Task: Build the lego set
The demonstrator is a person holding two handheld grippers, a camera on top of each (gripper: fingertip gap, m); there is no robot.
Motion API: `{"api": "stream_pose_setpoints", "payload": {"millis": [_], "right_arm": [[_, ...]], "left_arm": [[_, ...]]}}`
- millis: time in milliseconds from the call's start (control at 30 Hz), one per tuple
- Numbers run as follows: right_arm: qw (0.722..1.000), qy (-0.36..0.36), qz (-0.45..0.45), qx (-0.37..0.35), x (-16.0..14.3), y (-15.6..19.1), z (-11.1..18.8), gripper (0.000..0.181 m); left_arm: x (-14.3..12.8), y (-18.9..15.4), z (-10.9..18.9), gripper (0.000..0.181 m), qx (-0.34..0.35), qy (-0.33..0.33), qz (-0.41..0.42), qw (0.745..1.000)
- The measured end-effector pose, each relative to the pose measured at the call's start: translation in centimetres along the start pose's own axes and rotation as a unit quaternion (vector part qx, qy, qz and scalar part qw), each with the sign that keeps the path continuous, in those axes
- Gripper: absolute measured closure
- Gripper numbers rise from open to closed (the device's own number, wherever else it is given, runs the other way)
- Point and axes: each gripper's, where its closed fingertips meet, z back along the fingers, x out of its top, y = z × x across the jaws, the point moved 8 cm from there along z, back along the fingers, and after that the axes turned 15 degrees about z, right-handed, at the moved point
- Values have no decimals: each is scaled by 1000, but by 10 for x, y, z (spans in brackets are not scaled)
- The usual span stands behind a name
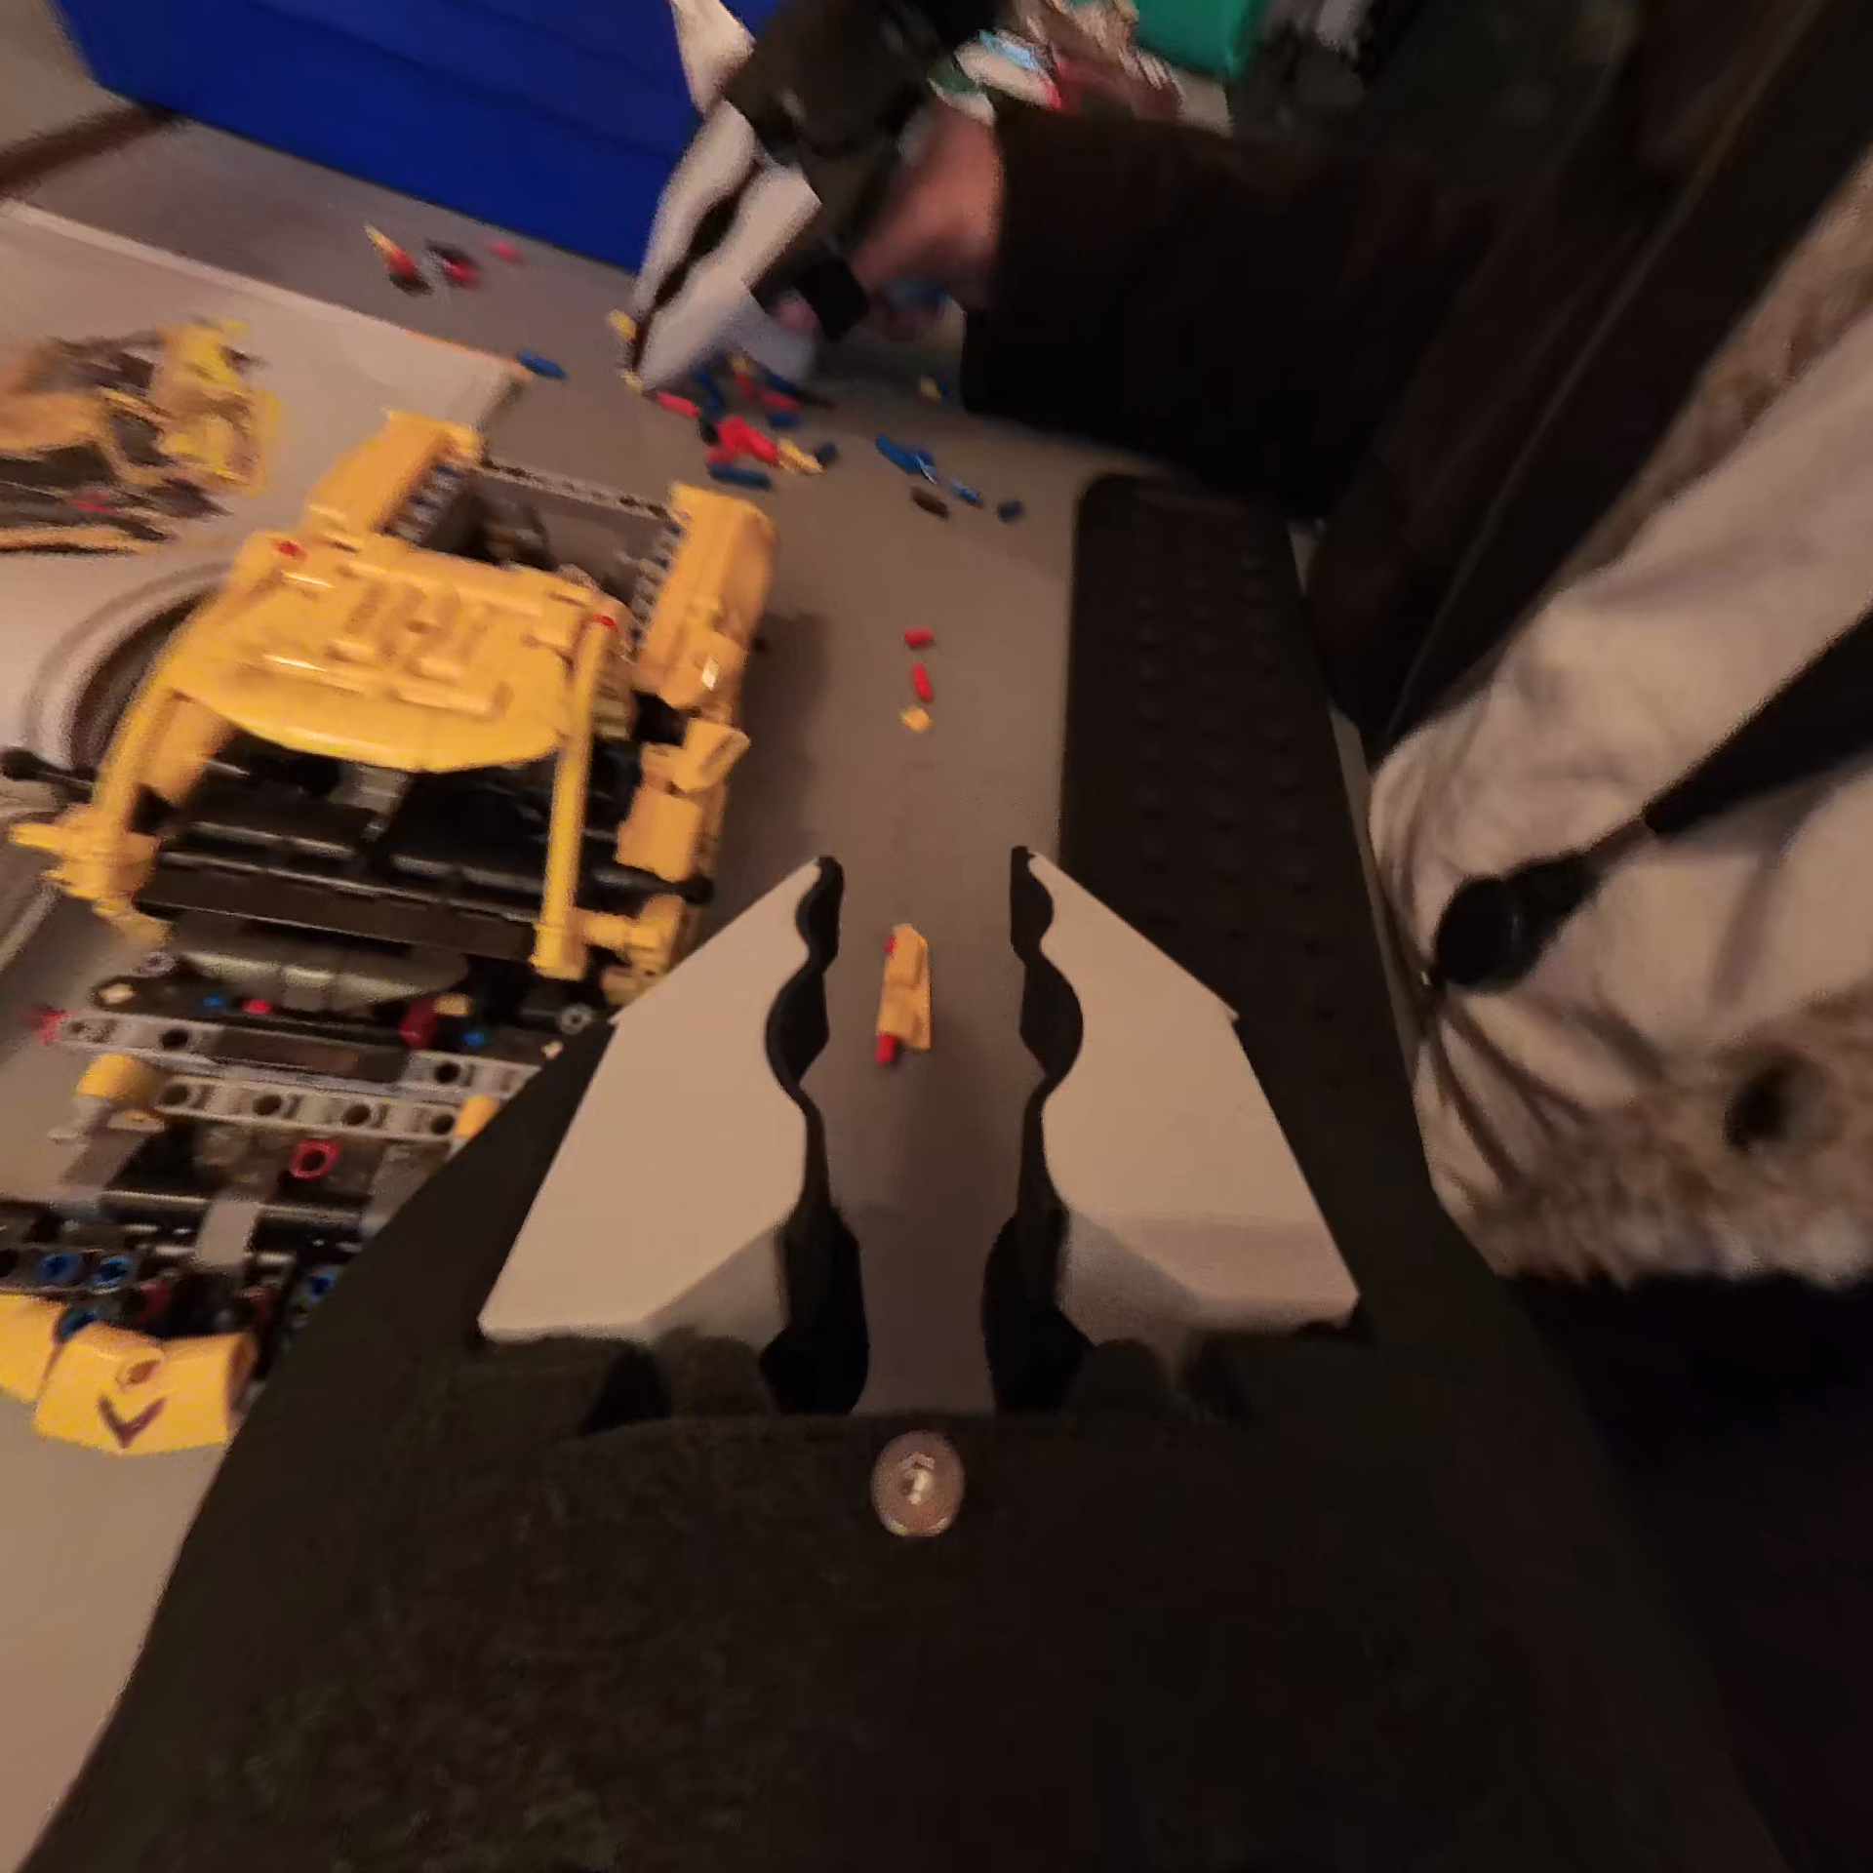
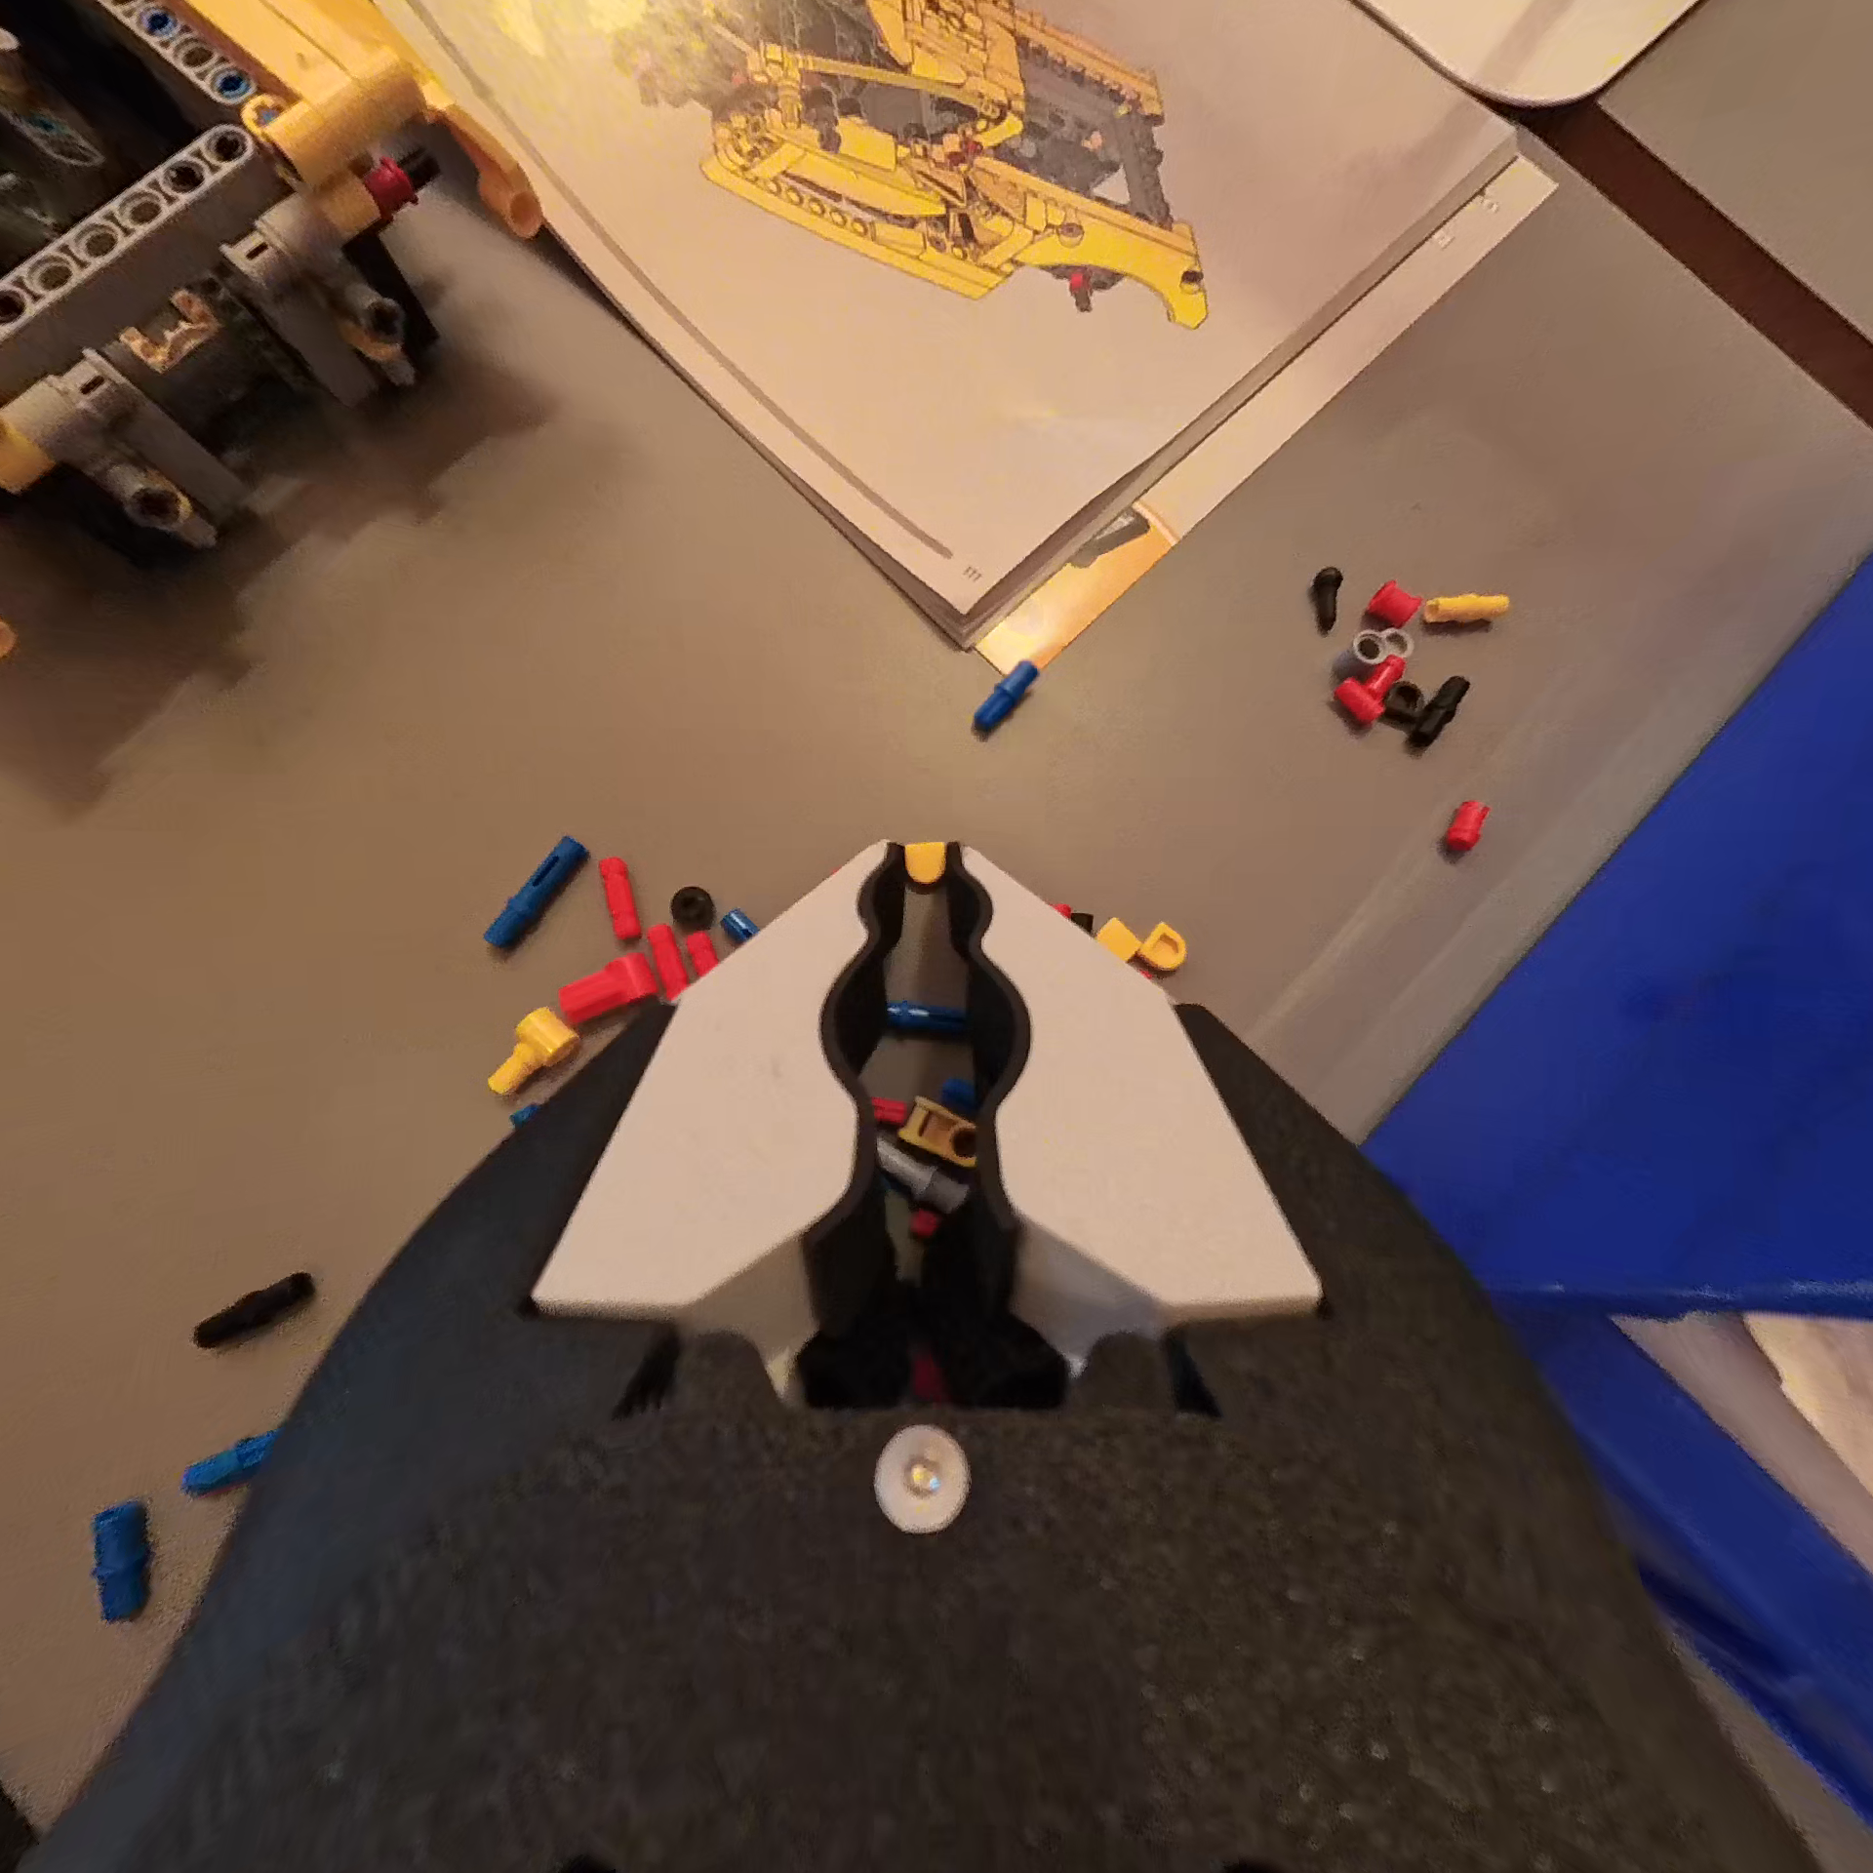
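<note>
Left wrist view, left to right: the open instruction booklet (image 1: 122,446) lies at the upper left edge, and the partly built yellow bulldozer model (image 1: 405,709) fills the left half of the frame on the grey table (image 1: 892,568). At lower centre the left gripper (image 1: 924,882) hangs with its fingers apart and nothing between them; a small yellow piece with red pins (image 1: 905,991) lies on the table in the gap below the tips, untouched. A black studded strip (image 1: 1206,770) runs along the right of centre. At upper centre the right gripper (image 1: 699,324) dips into the scattered pile of loose pins (image 1: 750,426), with the person's hand (image 1: 943,223) behind it.

Right wrist view, left to right: the model's grey frame (image 2: 132,243) sits upper left, the booklet (image 2: 963,334) at top centre, and loose pins (image 2: 618,963) at centre left. The right gripper (image 2: 924,862) is closed at its tips on a small yellow connector (image 2: 927,859). A second cluster of parts (image 2: 1399,659) lies at right, beside a blue bin (image 2: 1672,1014).

Assessment: the step in hand is part selection from the pile. The next move likely calls for lifting the connector clear without dragging neighbours, then carrying it to the model or the yellow piece, with the left gripper steadying.
</note>
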Motion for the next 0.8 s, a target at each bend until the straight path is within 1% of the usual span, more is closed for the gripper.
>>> {"api": "stream_pose_setpoints", "payload": {"millis": [100, 200, 300, 400, 500, 533, 600, 667, 700, 733, 767, 800], "right_arm": [[1000, -4, 1, 3, 4, 2, 3, 175], [998, -61, -24, 20, 29, 17, 22, 175], [990, -118, -45, 68, 61, 50, 45, 175], [972, -168, -73, 143, 83, 95, 54, 175], [944, -186, -127, 240, 95, 140, 45, 175], [937, -190, -135, 261, 96, 152, 41, 175], [935, -176, -136, 274, 96, 168, 29, 175], [937, -165, -131, 280, 97, 176, 21, 175], [936, -166, -131, 281, 99, 178, 19, 175], [936, -164, -132, 282, 101, 179, 17, 175], [937, -156, -134, 281, 102, 180, 15, 175], [940, -149, -135, 277, 103, 180, 12, 175]], "left_arm": [[-13, 0, -5, 153, 24, 64, -31, 997], [-22, 3, -16, 153, 50, 130, -32, 990], [-24, 8, -23, 154, 77, 147, -45, 985], [-27, 10, -31, 153, 84, 161, -58, 982], [-33, 12, -37, 153, 85, 186, -60, 977], [-34, 12, -39, 154, 87, 186, -64, 977], [-34, 11, -41, 157, 92, 182, -78, 976], [-34, 11, -44, 166, 110, 171, -100, 974], [-34, 10, -46, 166, 110, 167, -107, 974], [-34, 9, -47, 167, 111, 164, -127, 972], [-33, 8, -49, 167, 126, 157, -164, 966], [-33, 8, -50, 167, 151, 148, -215, 953]]}}
